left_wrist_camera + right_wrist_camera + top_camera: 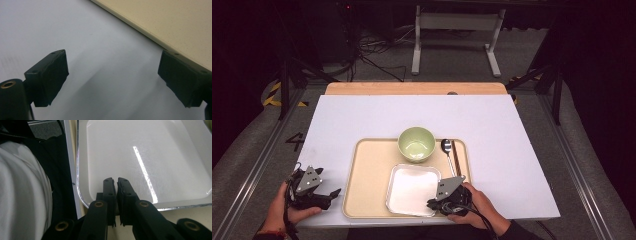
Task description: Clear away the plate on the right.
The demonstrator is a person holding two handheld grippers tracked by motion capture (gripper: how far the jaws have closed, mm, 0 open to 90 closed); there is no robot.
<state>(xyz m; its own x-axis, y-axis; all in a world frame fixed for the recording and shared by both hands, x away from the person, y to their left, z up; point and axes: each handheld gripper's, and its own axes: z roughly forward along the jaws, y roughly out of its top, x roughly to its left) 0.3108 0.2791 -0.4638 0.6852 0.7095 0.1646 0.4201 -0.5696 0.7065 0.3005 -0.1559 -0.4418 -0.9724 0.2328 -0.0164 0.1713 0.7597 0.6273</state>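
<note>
A beige tray [367,170] lies on the white table [362,115]. It carries a green bowl [416,144], a white square plate [412,190], a spoon [447,150] and dark chopsticks [456,156]. My left gripper [332,195] rests on the table just left of the tray. In the left gripper view its jaws stand wide open [112,80] over bare table, with the tray rim [175,22] at the upper right. My right gripper [432,203] sits at the plate's near right corner. It is shut [116,181], its tips over the plate's inside [150,157], with nothing visibly between them.
The table's near edge runs just behind both hands. A wooden board [412,88] borders the far edge, and a white frame [457,30] and cables lie on the floor beyond. The person's white garment [20,182] shows beside the plate in the right gripper view.
</note>
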